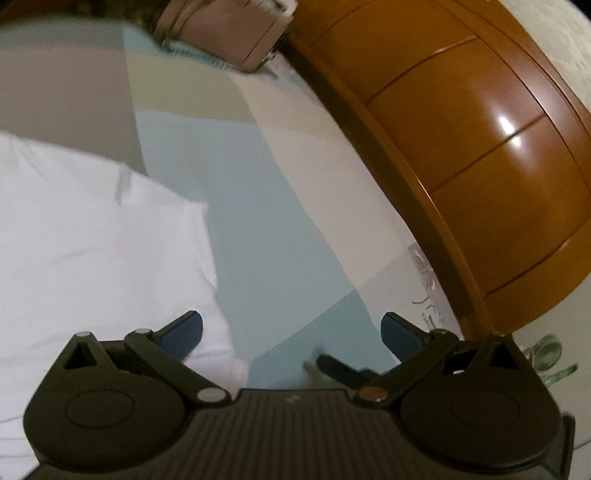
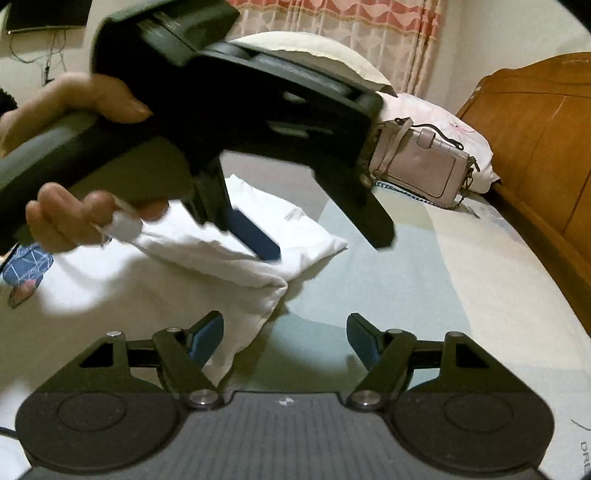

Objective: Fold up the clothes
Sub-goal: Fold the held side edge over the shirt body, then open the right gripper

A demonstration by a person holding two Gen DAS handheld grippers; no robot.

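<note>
Bed: patchwork bedsheet of pale blue, grey and cream blocks serves as the folding surface, filling both views.
Headboard: glossy orange-brown wooden headboard borders the sheet along one edge, catching a lamp glare.
Room: pink patterned curtain hangs behind stacked pillows, far side of the bed.
Garment: white garment lies partly folded on the sheet, one doubled corner pointing toward the middle of the bed, likely a fold just laid.
Left gripper: seen from the right wrist camera, held in a person's hand, tilted down over the cloth; jaws spread, nothing between them. A bit of white cloth seems caught by the fingers at the handle.
Right gripper: low at the garment's near edge, jaws spread wide, pads clear of fabric, apparently a release after setting the fold.
Handbag: pale pink handbag with chain strap rests by the pillows, well apart from the work.
</note>
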